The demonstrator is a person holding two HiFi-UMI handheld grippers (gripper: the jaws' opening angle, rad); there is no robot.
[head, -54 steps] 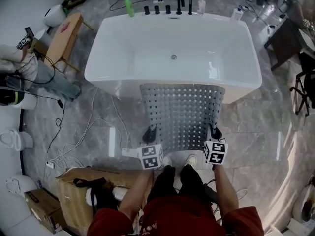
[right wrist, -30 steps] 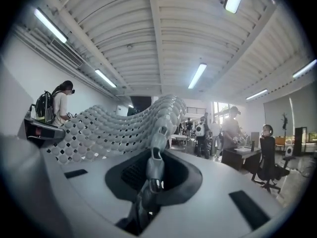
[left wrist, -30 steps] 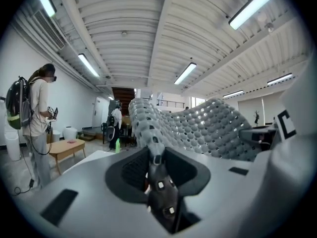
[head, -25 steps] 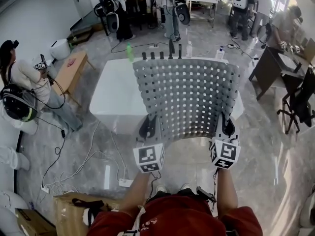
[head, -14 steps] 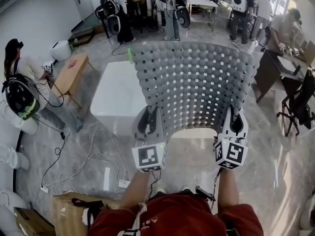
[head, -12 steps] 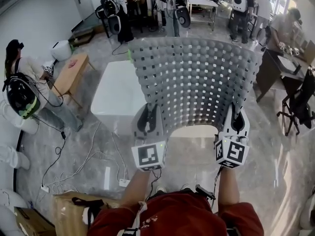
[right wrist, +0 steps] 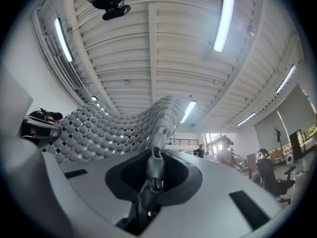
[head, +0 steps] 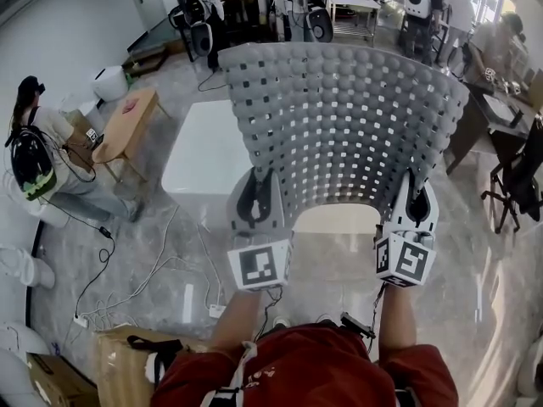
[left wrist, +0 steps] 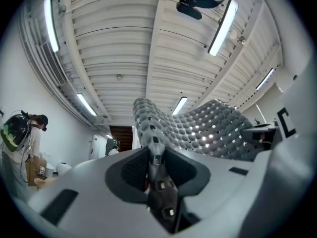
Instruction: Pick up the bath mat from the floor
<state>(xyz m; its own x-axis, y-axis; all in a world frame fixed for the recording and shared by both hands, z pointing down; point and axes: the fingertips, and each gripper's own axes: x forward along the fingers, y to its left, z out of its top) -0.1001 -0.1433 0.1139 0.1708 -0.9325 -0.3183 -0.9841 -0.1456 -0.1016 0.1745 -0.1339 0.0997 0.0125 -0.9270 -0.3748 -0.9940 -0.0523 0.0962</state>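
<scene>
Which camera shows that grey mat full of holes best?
The head view: the grey perforated rubber bath mat spreads whole between left gripper and right gripper. Each gripper view shows only its pinched corner and a curving strip.

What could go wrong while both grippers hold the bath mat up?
1. The left gripper and right gripper each pinch only a narrow edge of the bath mat, so it might slip out.
2. The raised mat hides most of the bathtub, so a step forward could hit it.
3. White cables lie on the floor at the left: a tripping risk.
</scene>
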